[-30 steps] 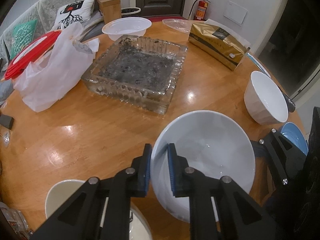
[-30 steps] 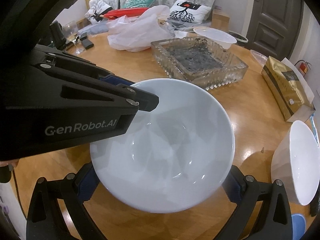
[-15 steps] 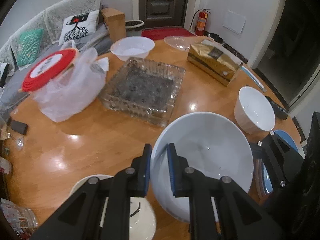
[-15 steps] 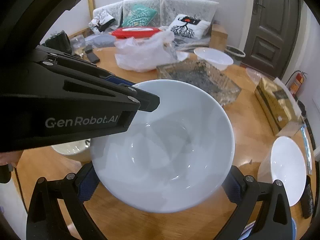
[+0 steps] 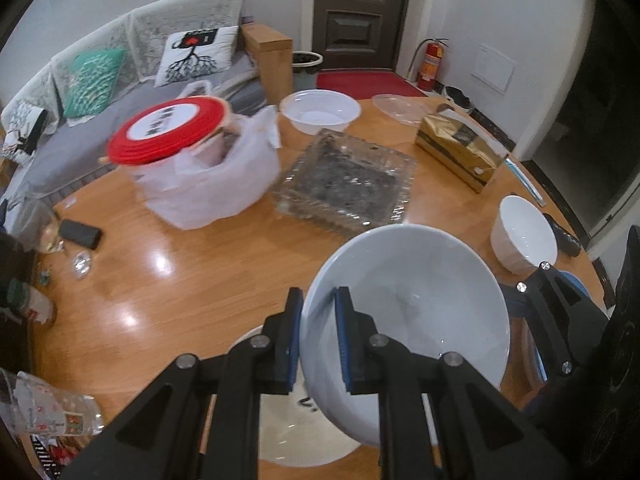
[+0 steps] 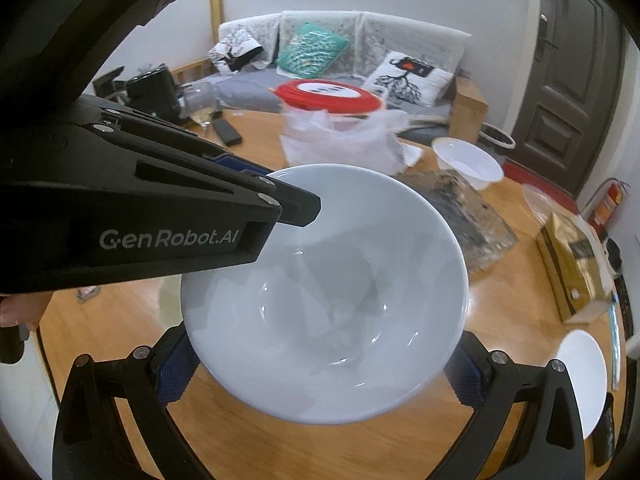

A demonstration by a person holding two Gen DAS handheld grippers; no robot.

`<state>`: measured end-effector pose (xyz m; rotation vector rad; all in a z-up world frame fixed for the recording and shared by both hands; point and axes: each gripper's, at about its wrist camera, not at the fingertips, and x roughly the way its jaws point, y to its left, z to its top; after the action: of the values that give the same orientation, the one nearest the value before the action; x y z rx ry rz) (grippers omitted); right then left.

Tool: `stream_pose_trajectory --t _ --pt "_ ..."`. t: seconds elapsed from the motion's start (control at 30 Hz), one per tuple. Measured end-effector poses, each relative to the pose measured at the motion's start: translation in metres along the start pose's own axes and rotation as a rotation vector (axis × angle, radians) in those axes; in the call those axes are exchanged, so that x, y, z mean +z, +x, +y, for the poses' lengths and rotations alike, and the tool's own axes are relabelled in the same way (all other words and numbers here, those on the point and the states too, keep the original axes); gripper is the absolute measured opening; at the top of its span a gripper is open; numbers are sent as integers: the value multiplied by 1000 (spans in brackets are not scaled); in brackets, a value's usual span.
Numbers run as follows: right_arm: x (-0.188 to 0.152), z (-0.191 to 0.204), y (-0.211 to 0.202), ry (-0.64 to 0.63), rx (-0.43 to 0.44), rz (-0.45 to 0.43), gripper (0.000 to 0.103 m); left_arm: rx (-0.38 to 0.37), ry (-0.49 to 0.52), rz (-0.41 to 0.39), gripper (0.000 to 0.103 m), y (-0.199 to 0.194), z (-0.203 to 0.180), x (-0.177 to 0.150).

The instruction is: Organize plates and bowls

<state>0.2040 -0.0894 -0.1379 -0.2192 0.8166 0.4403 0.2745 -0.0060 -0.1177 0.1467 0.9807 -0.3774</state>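
Cluttered round wooden counter (image 5: 192,280): big white bowl (image 5: 404,316) is held above its near edge, over a cream plate (image 5: 288,436). Left hand-held gripper (image 5: 317,340) pinches the rim narrow; right hand-held gripper (image 6: 320,372) cradles it w/ jaws wide. Risk: thin rim grip could slip, so the bowl tilts and drops onto plate.

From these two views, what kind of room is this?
Probably a home living-dining room: a sofa with cushions, a round wooden table with bowls, and a panelled door.
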Motion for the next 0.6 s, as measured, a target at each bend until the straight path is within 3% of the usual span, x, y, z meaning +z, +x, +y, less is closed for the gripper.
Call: stream_pose_trajectory --t 0.3,0.6 --pt "10 33 21 -45 51 36 101 33 -55 28 13 1 40 -18" --pt "10 47 42 -72 68 100 100 31 -79 67 14 15 54 -32"
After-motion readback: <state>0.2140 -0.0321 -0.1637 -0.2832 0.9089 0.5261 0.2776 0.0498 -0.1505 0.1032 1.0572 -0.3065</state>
